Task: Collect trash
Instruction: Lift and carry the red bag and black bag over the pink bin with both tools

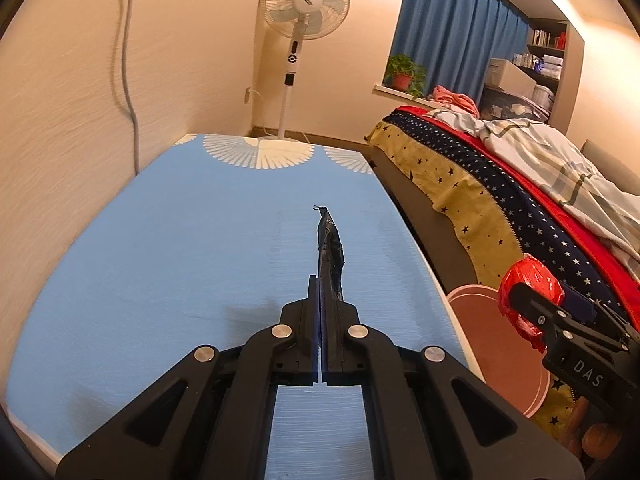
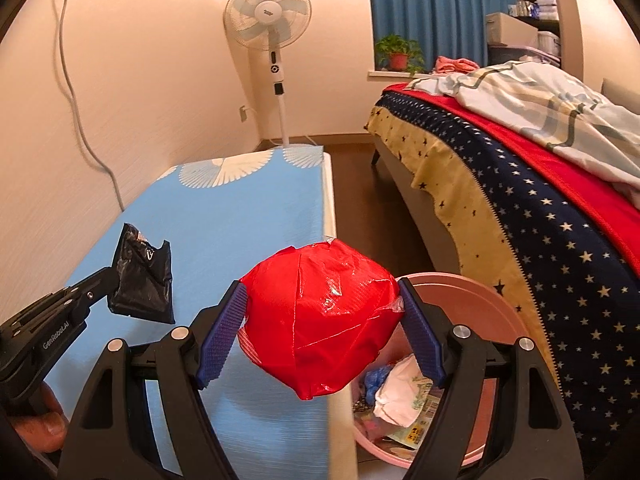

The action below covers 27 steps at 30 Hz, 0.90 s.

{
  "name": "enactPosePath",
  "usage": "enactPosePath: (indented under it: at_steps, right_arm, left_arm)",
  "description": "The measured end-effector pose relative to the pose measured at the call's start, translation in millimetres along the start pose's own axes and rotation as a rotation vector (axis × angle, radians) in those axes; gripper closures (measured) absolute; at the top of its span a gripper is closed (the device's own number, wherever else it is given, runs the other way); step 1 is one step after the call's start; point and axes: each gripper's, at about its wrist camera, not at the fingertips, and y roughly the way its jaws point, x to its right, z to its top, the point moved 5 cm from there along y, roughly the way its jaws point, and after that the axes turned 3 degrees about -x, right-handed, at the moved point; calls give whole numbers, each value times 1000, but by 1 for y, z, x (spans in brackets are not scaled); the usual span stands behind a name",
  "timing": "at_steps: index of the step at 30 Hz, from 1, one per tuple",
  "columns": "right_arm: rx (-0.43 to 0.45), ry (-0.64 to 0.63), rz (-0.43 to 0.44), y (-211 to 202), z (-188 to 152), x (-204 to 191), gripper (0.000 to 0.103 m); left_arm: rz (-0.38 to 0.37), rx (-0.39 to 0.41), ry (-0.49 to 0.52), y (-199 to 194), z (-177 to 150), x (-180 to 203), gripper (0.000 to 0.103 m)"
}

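The left gripper point(image 1: 321, 280) is clamped tight on a crumpled black plastic wrapper point(image 1: 330, 254), holding it above the light blue patterned tabletop point(image 1: 160, 248). The right gripper point(image 2: 320, 312) pinches a round red plastic-wrapped ball point(image 2: 318, 320) between its blue pads, wide apart around it. Seen from the right wrist, the pink round plastic bin point(image 2: 516, 328) with paper scraps sits at 4 o'clock of the ball, the wrapper at 9 o'clock.

Red, black and blue over a pale blue cloth

Crumpled red plastic ball point(image 2: 320, 320); black crinkled wrapper point(image 2: 142, 280); light-blue tablecloth point(image 1: 160, 240), white fan motifs along its far edge; round pink plastic bin point(image 2: 500, 308).
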Motion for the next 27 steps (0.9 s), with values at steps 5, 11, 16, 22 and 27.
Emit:
enactPosePath:
  at_steps: [5,11,16,22,27]
  right_arm:
    - [10,10,-28,-6,2,10,28]
    - [18,60,-79,-14,5,40,28]
    - [16,105,-129,-19,5,66,29]
    - [15,172,-180,-21,6,99,28]
    - [-2,216,-205,-15,3,116,28]
  left_arm:
    - [-26,1,12,2,0,14,103]
    - [-81,3,47,4,-1,42,103]
    - [-147,-12,83,12,-6,75,103]
    - [-229,-47,123,26,-15,114,103]
    - [-275,-98,158,45,-26,143,103]
